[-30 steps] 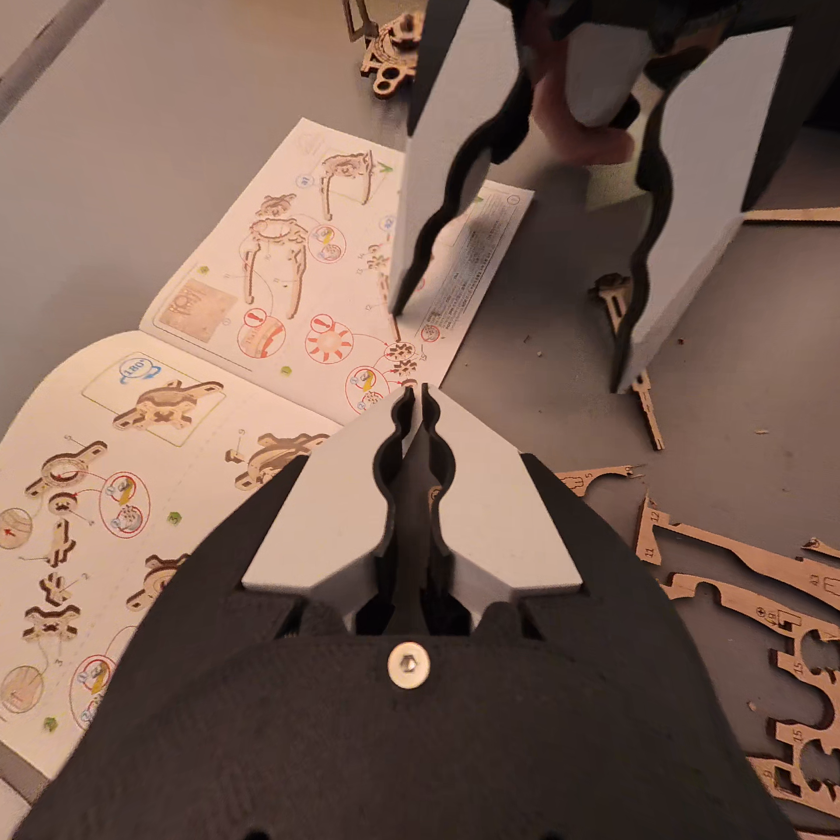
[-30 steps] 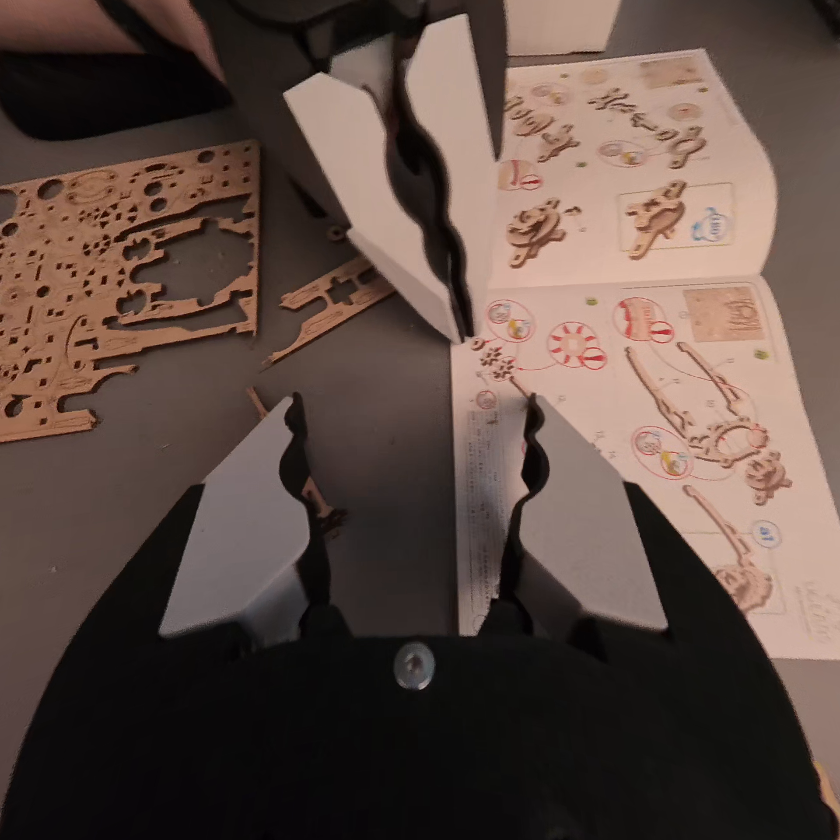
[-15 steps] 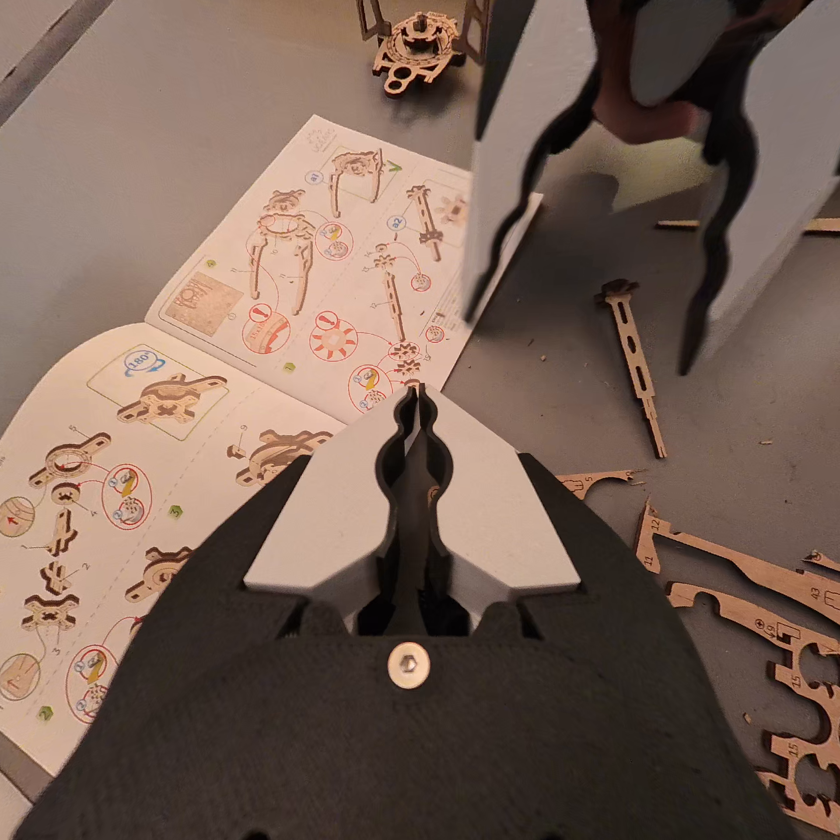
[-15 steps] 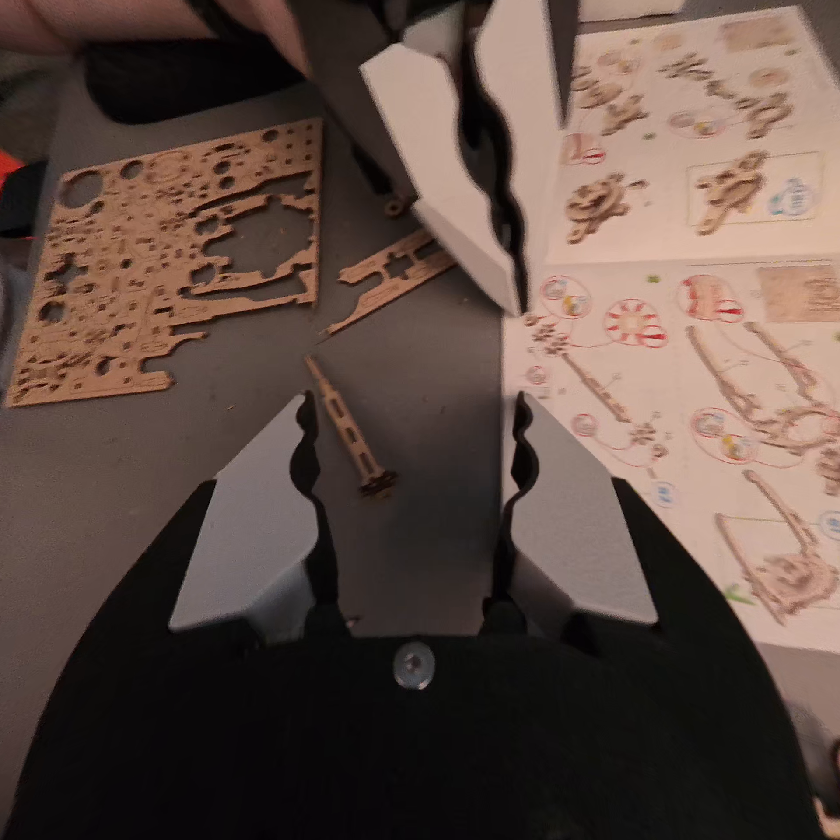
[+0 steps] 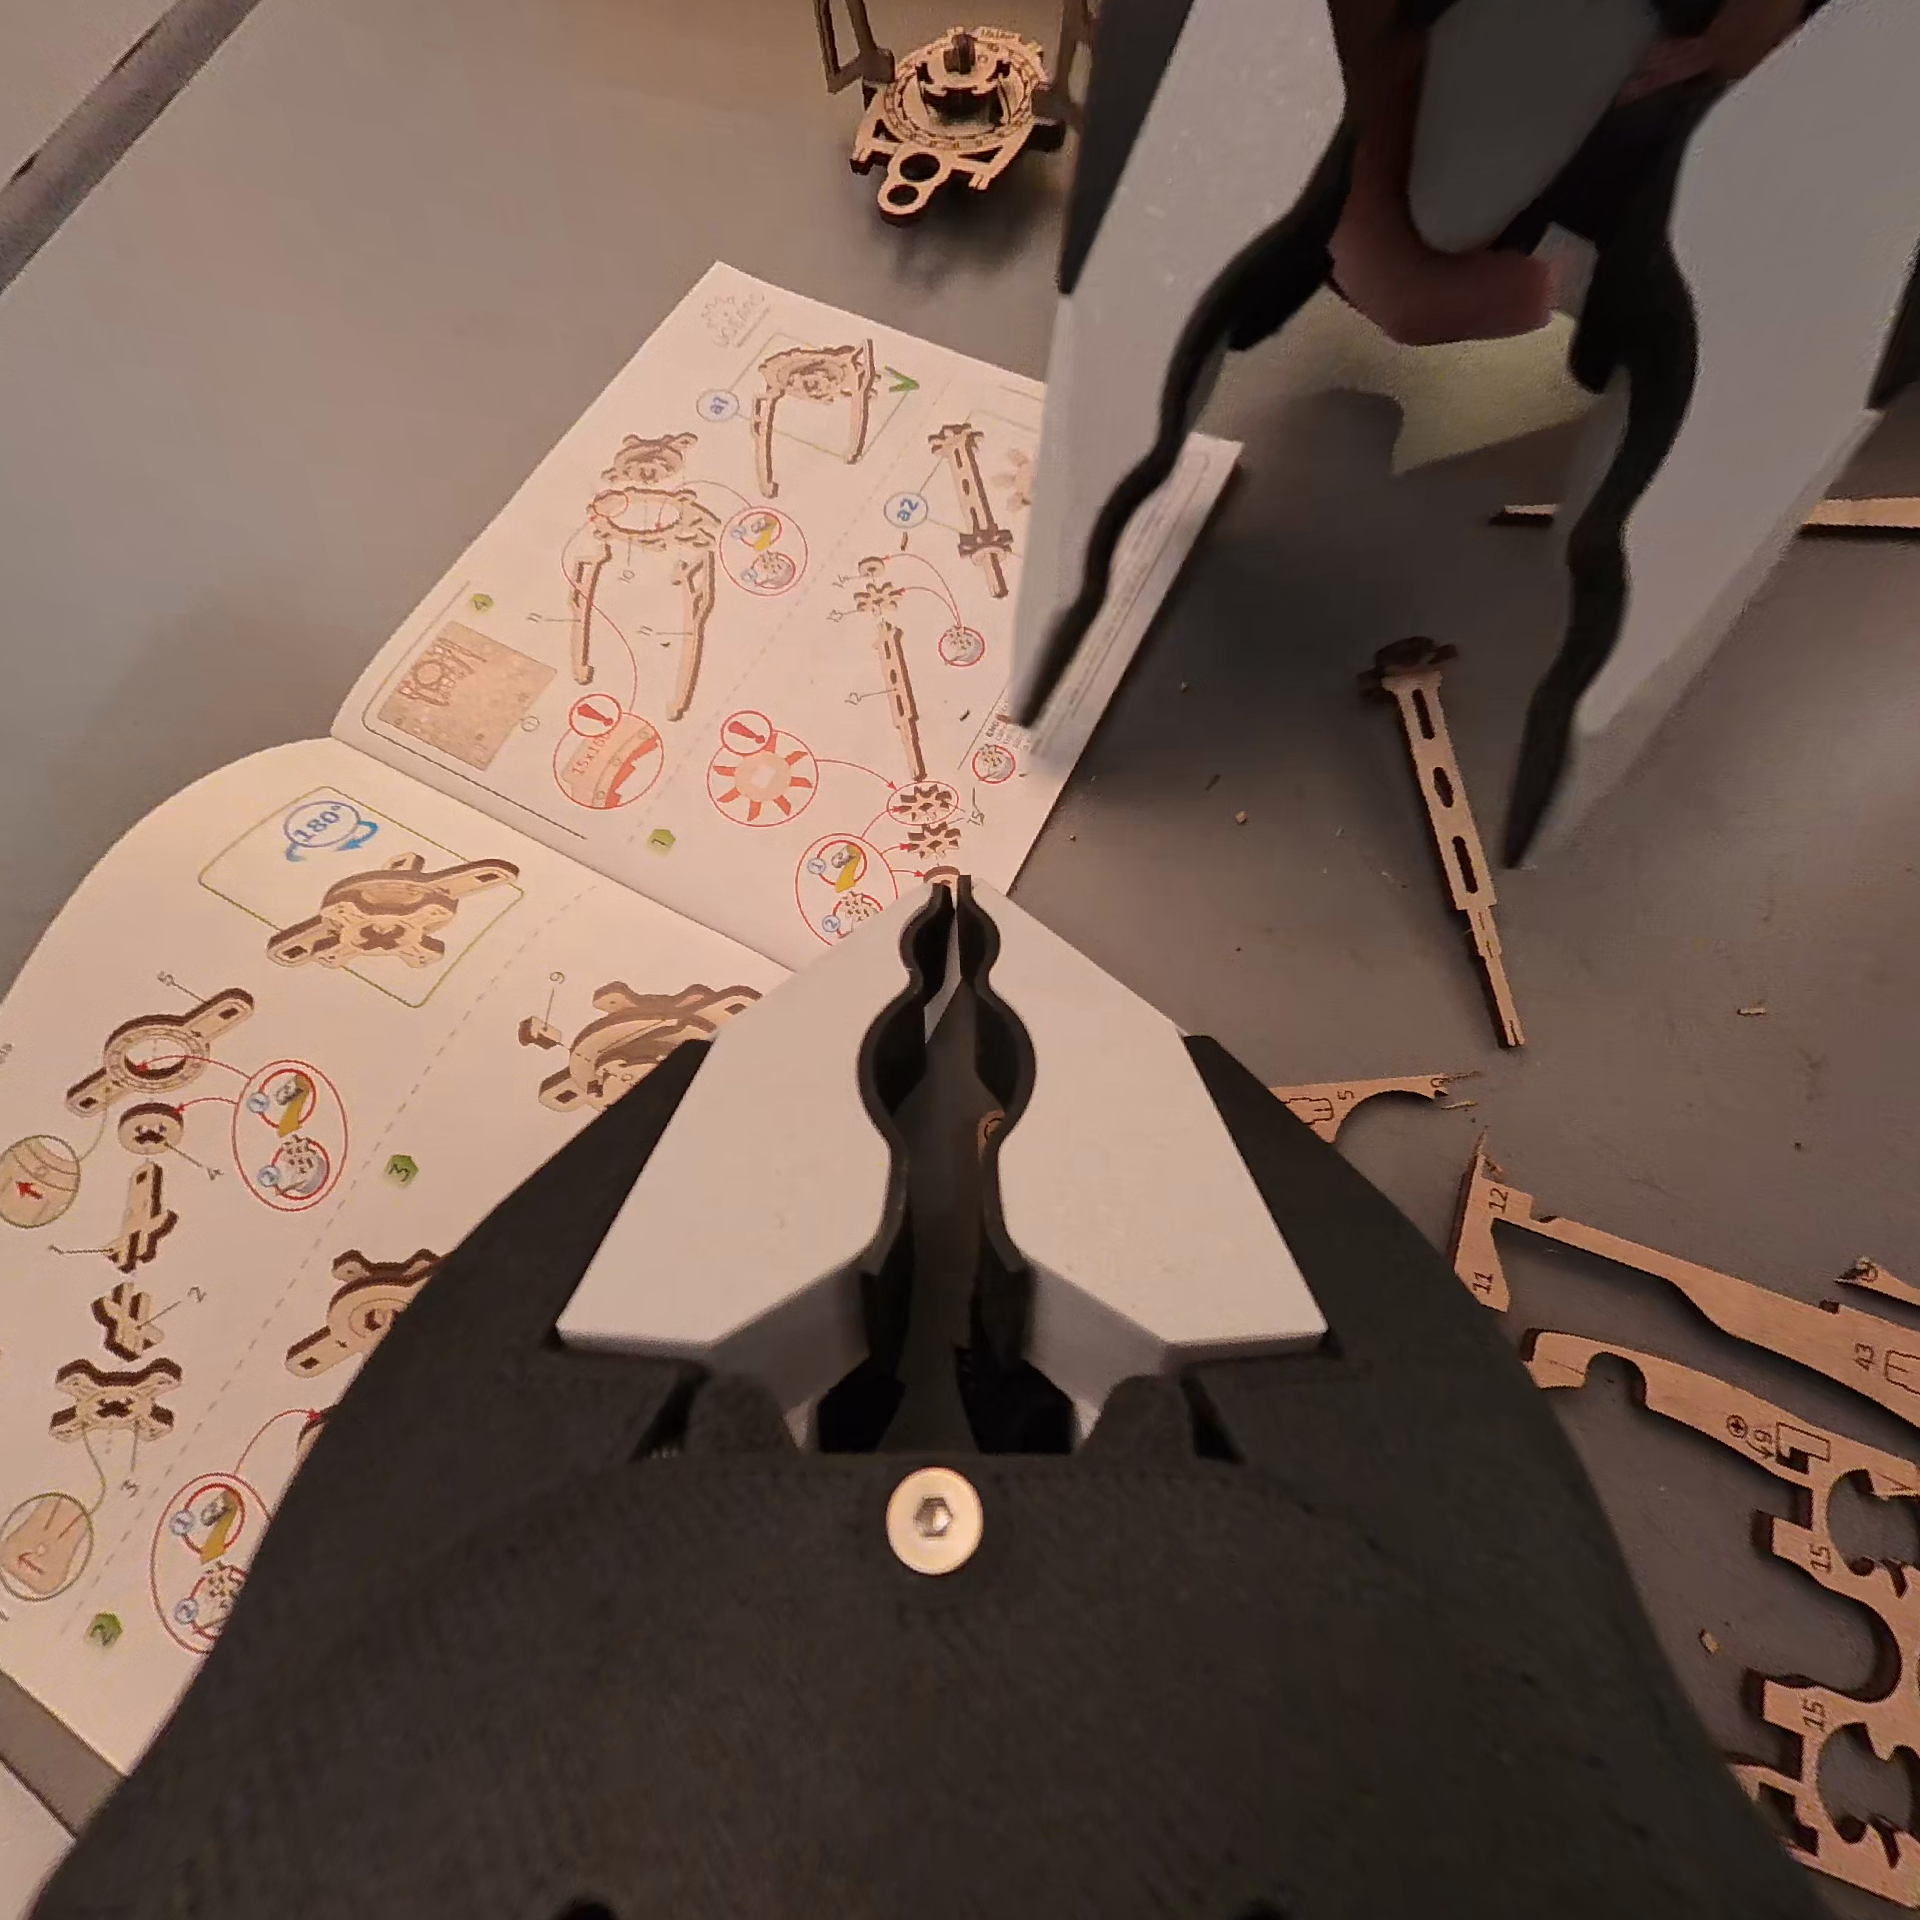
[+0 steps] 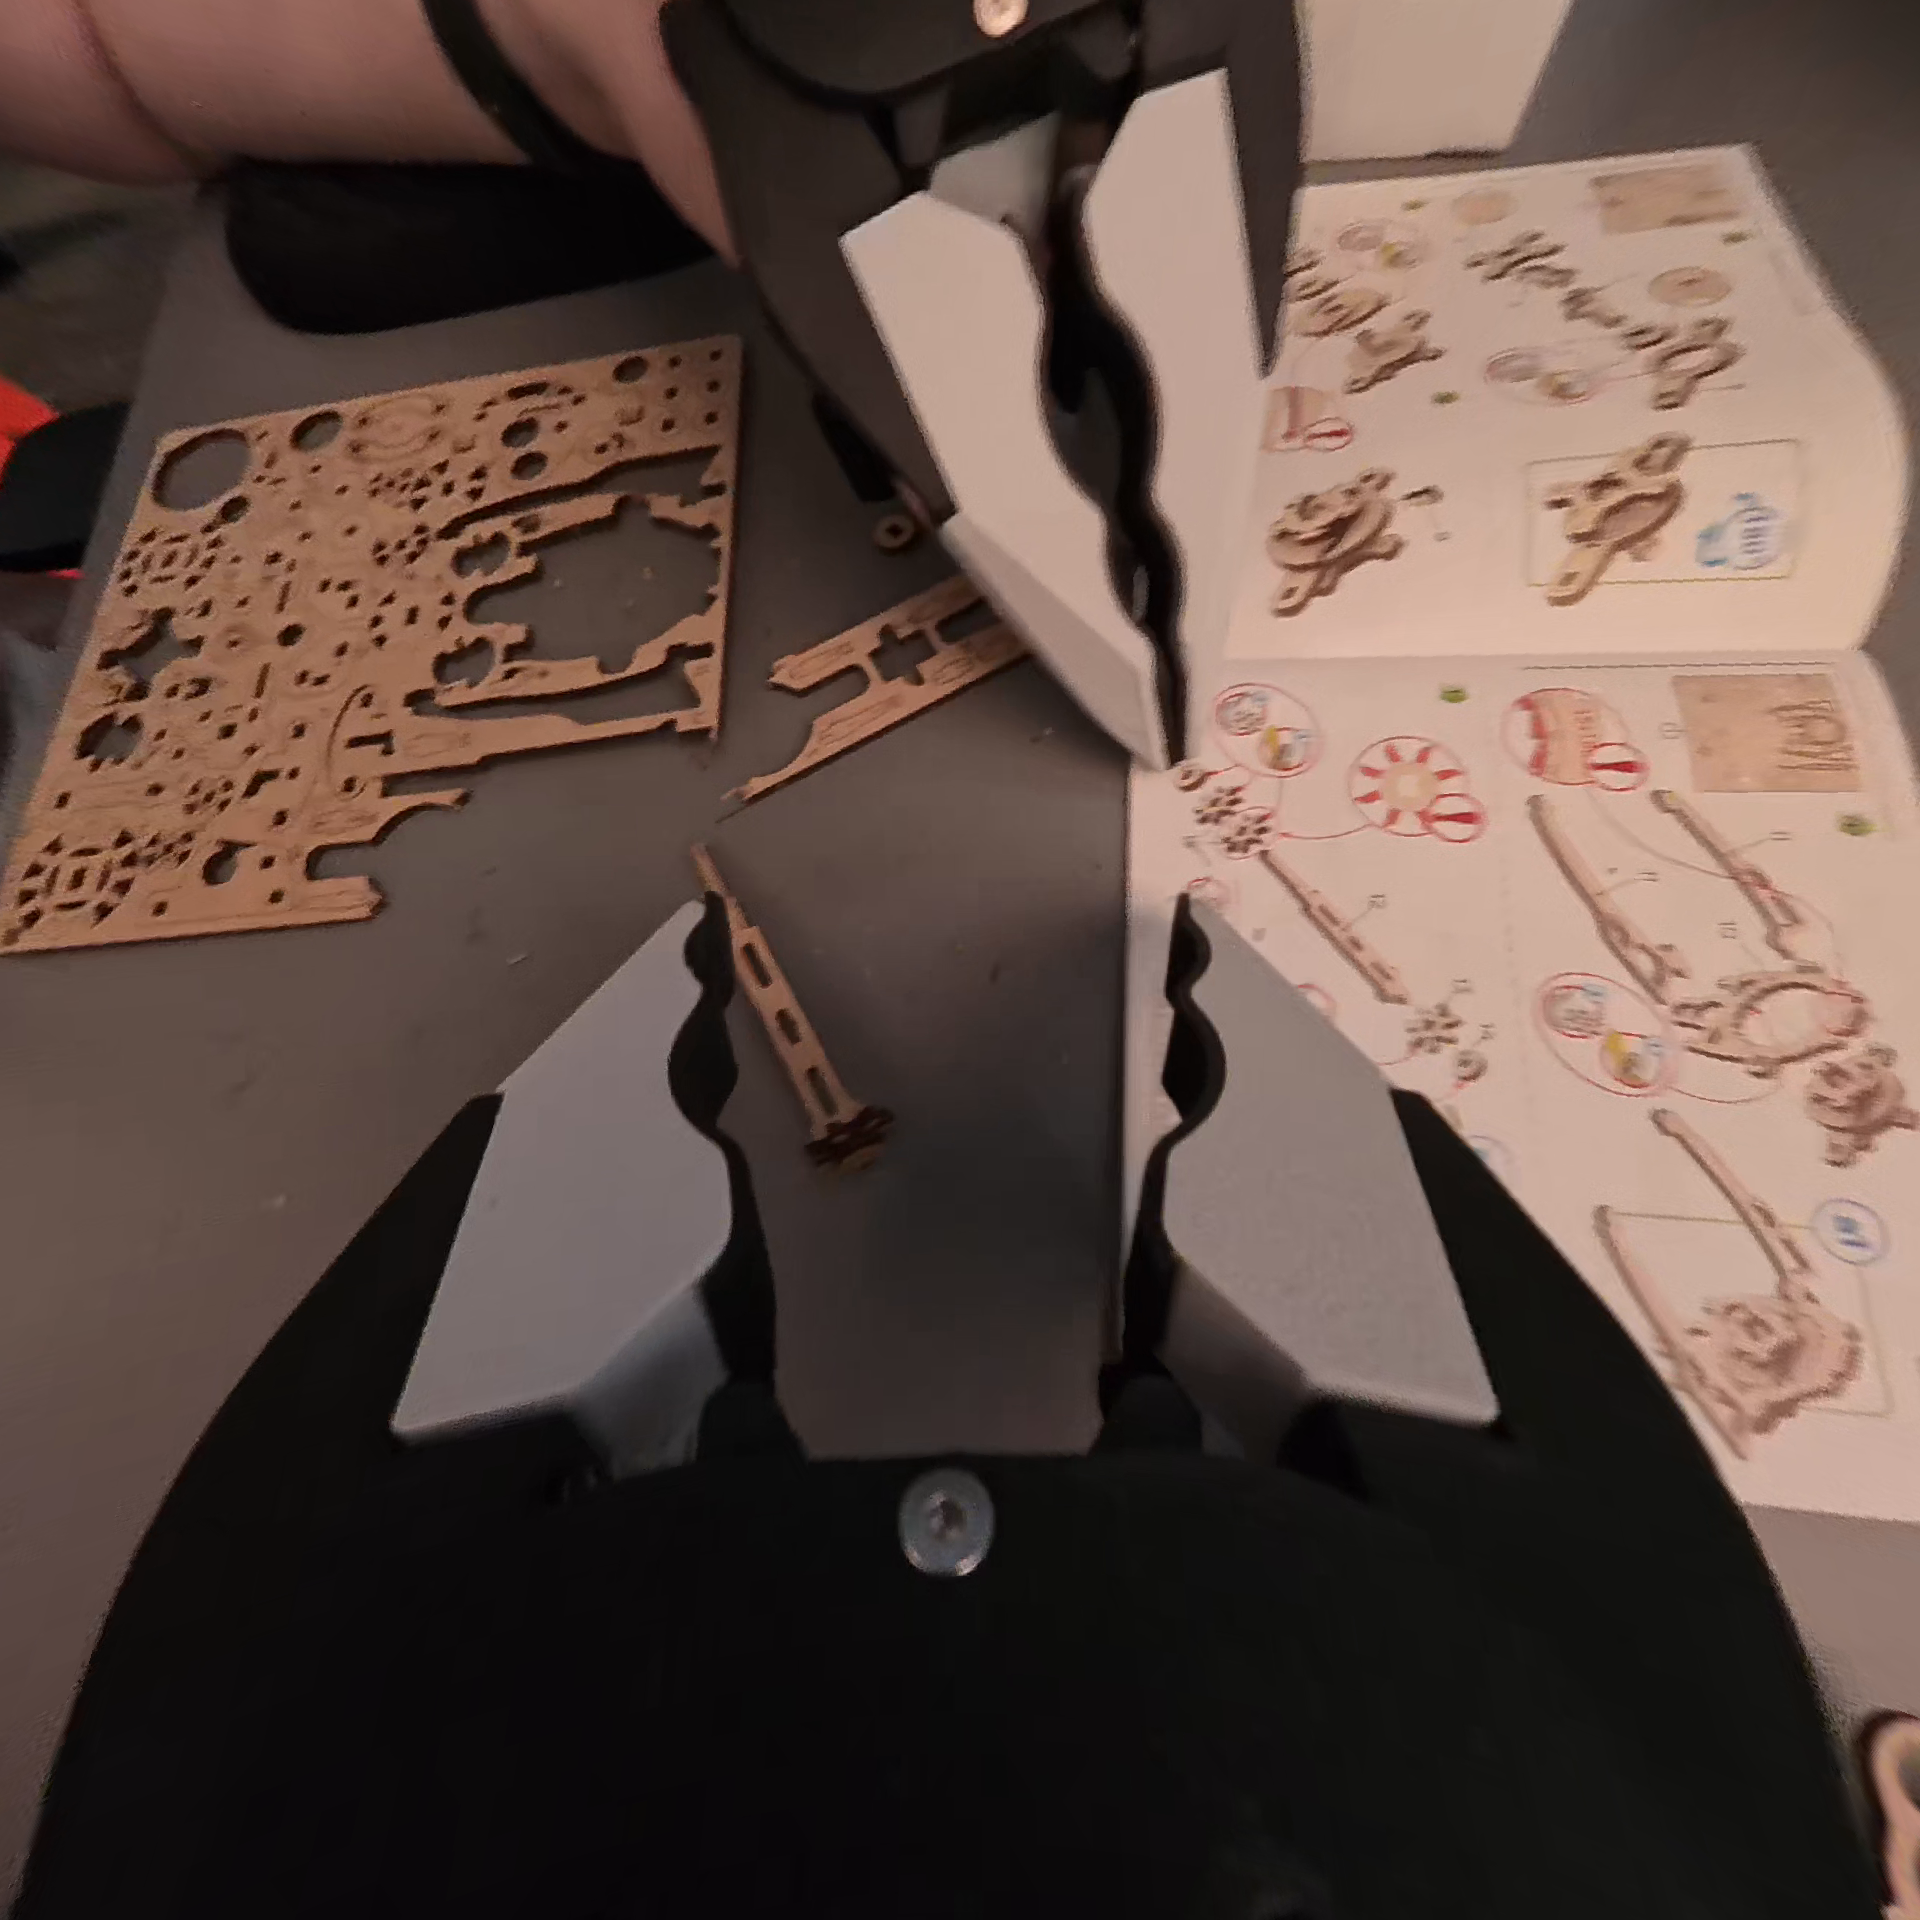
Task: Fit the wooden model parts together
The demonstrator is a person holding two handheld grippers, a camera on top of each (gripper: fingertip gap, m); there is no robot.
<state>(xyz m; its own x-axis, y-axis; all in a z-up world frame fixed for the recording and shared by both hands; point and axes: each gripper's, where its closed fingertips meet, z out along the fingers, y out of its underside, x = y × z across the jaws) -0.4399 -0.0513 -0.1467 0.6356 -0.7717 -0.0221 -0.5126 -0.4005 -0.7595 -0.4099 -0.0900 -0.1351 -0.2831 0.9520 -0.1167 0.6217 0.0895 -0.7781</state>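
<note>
A thin slotted wooden rod with a gear-shaped end (image 6: 784, 1023) lies flat on the grey table. It also shows in the left wrist view (image 5: 1449, 821). My right gripper (image 6: 945, 914) is open and hovers over it, with the rod just inside its left finger. In the left wrist view the right gripper (image 5: 1278, 784) straddles the rod and the booklet's edge. My left gripper (image 5: 951, 894) is shut with nothing visibly between its fingers, its tips over the edge of the open instruction booklet (image 5: 520, 831). It also shows in the right wrist view (image 6: 1153, 727).
A punched-out wooden sheet (image 6: 364, 644) and a loose offcut (image 6: 894, 675) lie left of the rod. More offcuts (image 5: 1662, 1299) lie at the right. A part-built wooden model (image 5: 951, 114) stands far back. A white box (image 6: 1423, 73) and a person's arm (image 6: 312, 94) are beyond. Left tips and right tips are each some 7 cm from the loose offcut (image 6: 894, 675).
My right gripper has shifted off the booklet, uncovering the rod, which now lies between its open fingers. My left gripper has stayed shut in place.
</note>
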